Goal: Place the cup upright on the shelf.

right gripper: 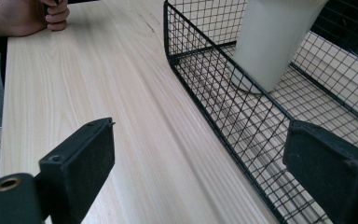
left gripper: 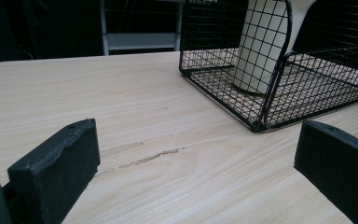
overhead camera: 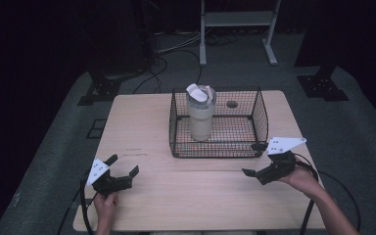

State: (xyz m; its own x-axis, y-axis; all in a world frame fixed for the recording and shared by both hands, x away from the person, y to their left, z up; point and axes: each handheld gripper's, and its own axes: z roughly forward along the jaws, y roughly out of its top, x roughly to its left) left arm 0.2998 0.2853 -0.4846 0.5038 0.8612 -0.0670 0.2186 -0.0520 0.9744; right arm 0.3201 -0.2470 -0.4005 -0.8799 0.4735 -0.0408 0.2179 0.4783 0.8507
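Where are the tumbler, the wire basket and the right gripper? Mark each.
tumbler (overhead camera: 200, 122), high view, on its cream body.
wire basket (overhead camera: 215, 155), high view, on its near rim.
right gripper (overhead camera: 258, 160), high view, midway between its open jaws.

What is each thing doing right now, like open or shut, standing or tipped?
Cream plastic tumbler: upright inside the basket, lid on, its flip tab raised.
Black wire basket: open-topped, flat on the table.
Light wooden table: bare around the basket.
Left gripper: open, holding nothing, low over the table.
Right gripper: open, holding nothing, beside the basket.
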